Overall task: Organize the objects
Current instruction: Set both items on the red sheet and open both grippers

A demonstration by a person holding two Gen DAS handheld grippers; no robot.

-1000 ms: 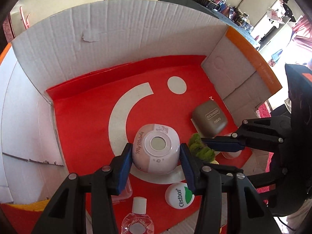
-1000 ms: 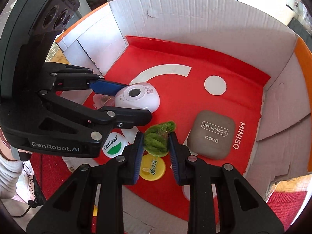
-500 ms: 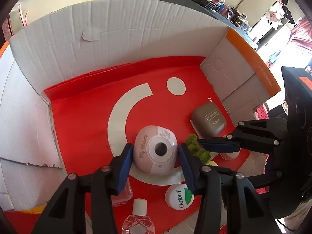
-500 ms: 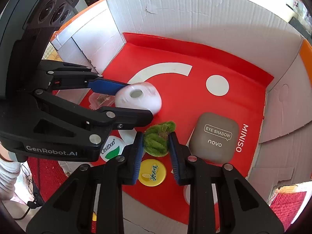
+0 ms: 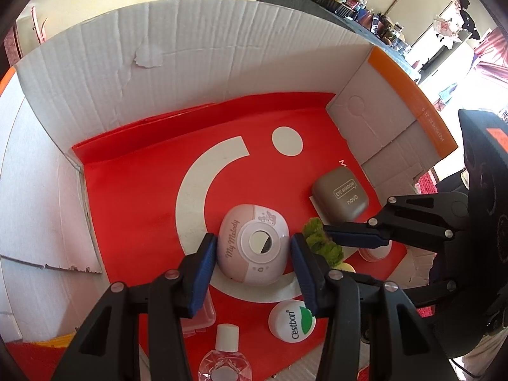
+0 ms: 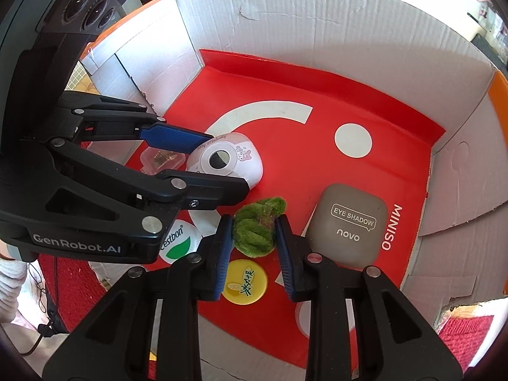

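A pink and white My Melody case (image 5: 254,247) lies on the red floor of a cardboard box (image 5: 190,63), between the fingers of my left gripper (image 5: 252,265), whose jaws stand slightly apart from its sides. It also shows in the right wrist view (image 6: 227,162). My right gripper (image 6: 254,235) is shut on a green fuzzy scrunchie (image 6: 257,225), held just above the box floor; the scrunchie shows in the left wrist view (image 5: 324,244) too.
A taupe eye shadow case (image 6: 347,225) lies right of the scrunchie. A Cestbon cap (image 5: 292,320), a yellow lid (image 6: 244,282), a clear small bottle (image 5: 225,358) and a clear plastic box (image 6: 162,160) lie near the box front. White cardboard walls (image 6: 317,25) surround.
The left gripper's jaws have opened off the My Melody case, which dropped from the grip and now rests on the box floor. The right gripper keeps its hold on the scrunchie, lower.
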